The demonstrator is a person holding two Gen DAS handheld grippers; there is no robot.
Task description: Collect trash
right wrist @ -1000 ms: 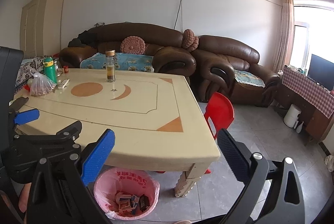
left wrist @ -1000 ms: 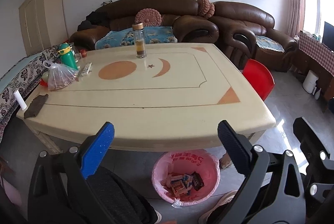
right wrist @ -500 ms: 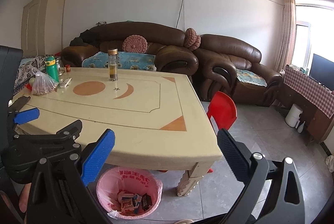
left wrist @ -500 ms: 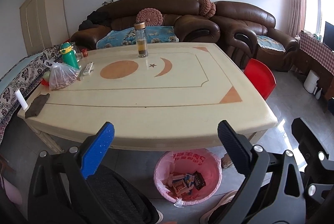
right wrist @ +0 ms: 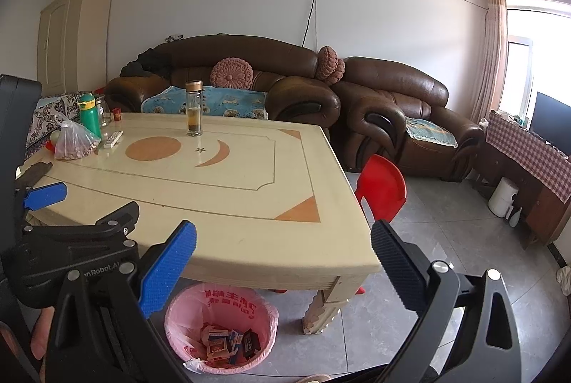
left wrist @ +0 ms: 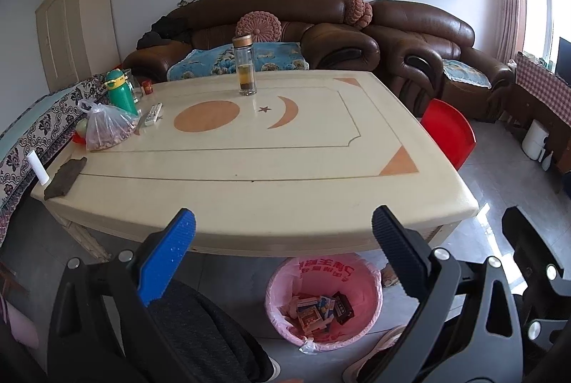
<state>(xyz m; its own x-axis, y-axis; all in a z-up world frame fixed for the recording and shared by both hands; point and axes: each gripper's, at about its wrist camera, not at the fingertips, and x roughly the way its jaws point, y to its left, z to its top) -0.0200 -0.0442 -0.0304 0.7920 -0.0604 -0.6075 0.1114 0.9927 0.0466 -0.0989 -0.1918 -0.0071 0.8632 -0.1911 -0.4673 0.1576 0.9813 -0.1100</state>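
Pink-lined bin on the floor under the surface's near edge already holds small boxes, apparently the collected trash. Left tongs and right tongs both gape wide, empty. Collecting looks nearly finished; next calls for checking the clutter at ten o'clock.

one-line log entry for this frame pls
left gripper: open, empty | right gripper: open, empty | pink bin: under table edge, holds small boxes
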